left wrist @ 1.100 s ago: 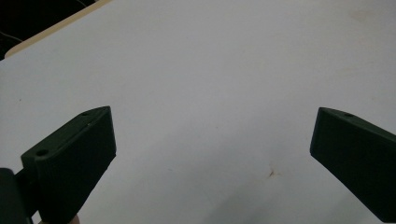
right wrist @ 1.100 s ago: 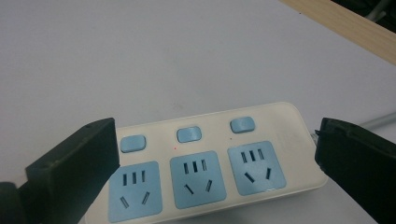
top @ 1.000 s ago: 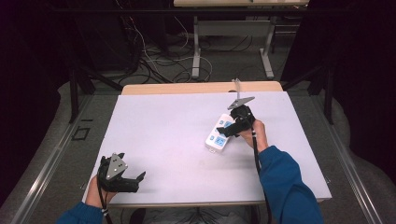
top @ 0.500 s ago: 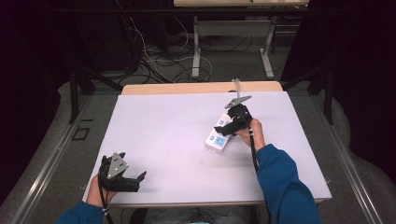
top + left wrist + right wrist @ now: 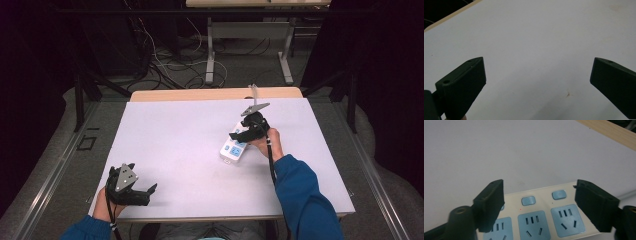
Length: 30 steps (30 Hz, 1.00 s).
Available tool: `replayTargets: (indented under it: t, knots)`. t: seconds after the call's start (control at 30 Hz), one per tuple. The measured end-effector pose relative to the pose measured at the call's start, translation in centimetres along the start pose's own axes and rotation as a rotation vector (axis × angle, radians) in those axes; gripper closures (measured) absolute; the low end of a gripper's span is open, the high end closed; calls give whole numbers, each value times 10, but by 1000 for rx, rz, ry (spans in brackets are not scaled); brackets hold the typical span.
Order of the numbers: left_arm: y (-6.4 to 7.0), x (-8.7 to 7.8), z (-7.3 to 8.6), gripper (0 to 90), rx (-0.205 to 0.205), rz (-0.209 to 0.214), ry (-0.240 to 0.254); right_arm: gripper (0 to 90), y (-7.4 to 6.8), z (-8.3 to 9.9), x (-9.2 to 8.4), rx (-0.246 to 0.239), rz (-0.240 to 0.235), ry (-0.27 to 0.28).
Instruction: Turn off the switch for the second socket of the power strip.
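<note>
A white power strip (image 5: 231,150) with blue sockets (image 5: 531,222) and blue switches lies flat on the white table top (image 5: 185,135), right of centre. My right gripper (image 5: 239,136) hovers just over it, pointing down at its socket face. In the right gripper view its jaws (image 5: 540,187) stand apart over the strip's length; they have just been closing, with the strip below and between them and the pads not pressing on it. My left gripper (image 5: 149,195) rests near the front left edge, wide open (image 5: 537,62) over bare table.
The strip's grey cable (image 5: 627,194) runs off toward the table's far wooden edge (image 5: 200,94). Beyond the table are desk legs and loose cables on the floor (image 5: 210,55). A metal rail (image 5: 50,170) runs along the left side.
</note>
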<state>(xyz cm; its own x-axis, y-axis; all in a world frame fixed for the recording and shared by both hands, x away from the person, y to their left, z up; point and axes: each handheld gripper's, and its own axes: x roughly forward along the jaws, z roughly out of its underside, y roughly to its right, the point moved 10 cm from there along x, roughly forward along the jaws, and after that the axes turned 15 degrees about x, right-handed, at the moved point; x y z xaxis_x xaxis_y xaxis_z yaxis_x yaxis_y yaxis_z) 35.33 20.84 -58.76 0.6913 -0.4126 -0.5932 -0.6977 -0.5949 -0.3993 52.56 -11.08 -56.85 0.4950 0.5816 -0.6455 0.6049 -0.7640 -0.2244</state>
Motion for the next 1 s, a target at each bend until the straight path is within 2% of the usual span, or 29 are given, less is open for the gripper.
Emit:
replayTargets:
  t: [0.03,0.1,0.13,0.2,0.23,0.27,0.3,0.33,0.37,0.4,0.43,0.47,0.53,0.57,0.63,0.67,0.77,0.9,0.93,1.0]
  knots:
    - [0,0,0,3,1,-1,-3,298,0,0,0,0,0,0]
    - [-1,-1,1,3,11,-5,-5,371,-1,1,0,12,-3,-4]
    - [0,-1,0,3,1,-1,-2,453,1,0,0,-5,3,0]
    - [-1,0,0,3,-1,-1,1,488,0,0,1,-2,-1,2]
    - [-1,0,0,3,2,-1,-2,540,0,0,1,7,4,2]
    - [0,0,0,3,0,2,-2,628,0,0,2,6,1,7]
    - [0,0,0,3,1,1,-2,628,0,0,2,6,1,7]
    - [0,0,0,3,3,0,-1,702,1,0,2,7,3,5]
    - [0,0,0,3,6,-3,-3,702,1,0,2,7,3,5]
    - [0,-1,0,3,7,-4,-5,742,0,0,2,17,4,8]
    - [-1,-1,1,3,9,-6,-5,785,2,0,2,7,16,12]
    - [-1,-1,1,3,10,-4,-5,860,1,0,2,15,23,14]
    - [-1,-1,0,3,5,-3,-3,887,2,1,1,9,31,-4]
    - [0,-1,0,3,2,-1,-3,900,2,0,3,17,41,17]
    - [0,0,0,3,1,1,-2,900,4,0,4,20,57,21]
    - [0,0,0,3,4,2,-3,900,4,0,6,19,44,23]
    - [-1,-1,1,3,6,-3,-4,900,4,6,10,27,61,-9]
    - [-1,-2,1,3,19,-5,-8,900,2,9,15,38,75,-19]
    - [-2,-1,1,3,18,-5,-6,900,2,9,18,28,74,-15]
    - [0,0,0,3,0,2,-2,900,1,12,18,22,82,-54]
